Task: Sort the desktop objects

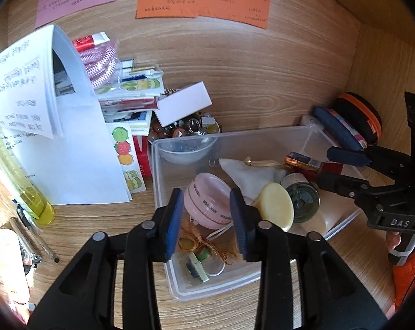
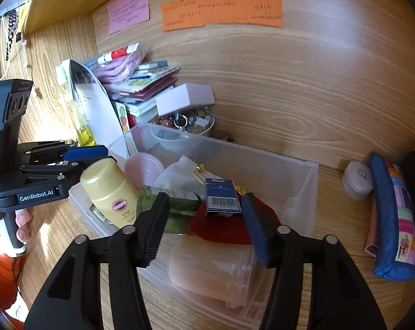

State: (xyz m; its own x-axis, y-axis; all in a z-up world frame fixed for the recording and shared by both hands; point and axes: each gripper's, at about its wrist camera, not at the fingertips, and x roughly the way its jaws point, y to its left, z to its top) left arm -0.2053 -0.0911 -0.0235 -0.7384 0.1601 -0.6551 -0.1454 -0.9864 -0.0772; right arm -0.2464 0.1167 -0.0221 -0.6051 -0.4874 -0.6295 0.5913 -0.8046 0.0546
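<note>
Presently, both grippers are held over a clear plastic bin (image 1: 303,134) on the wood-grain desk (image 1: 248,68).

- Left gripper (image 1: 207,220): jaws spread, blue pads either side of a pink round case (image 1: 207,200), which lies inside the bin. Contact between pads and case cannot be confirmed; nothing is judged to be pinched.
- Right gripper (image 2: 207,225): jaws spread wide, poised above a dark blue barcoded box (image 2: 222,198) and a red cloth pouch (image 2: 221,225), both in the bin. Nothing is held.
- Bin contents are crowded: a yellow sunscreen bottle (image 2: 111,192), a green glass bottle (image 2: 177,200), white cloth, braided cord, and a frosted jar (image 2: 213,269) seen at the near wall.

Risks, as judged:
- The pink case is smooth, glossy and rounded; if gripped off-centre it could be squeezed out sideways.
- The cord (image 1: 196,242) under the left pads could be snagged and dragged up with whatever is lifted.
- The sunscreen bottle leans close to the left gripper; it could be knocked by either tool.
- The two grippers are working near each other in one bin; a collision is possible.
- The thin bin could be shoved along the slick desk.

Materials: hard plastic, glass, soft fabric, card. Outside the bin, a quilted pencil case (image 2: 394,220) lies to the right.
</note>
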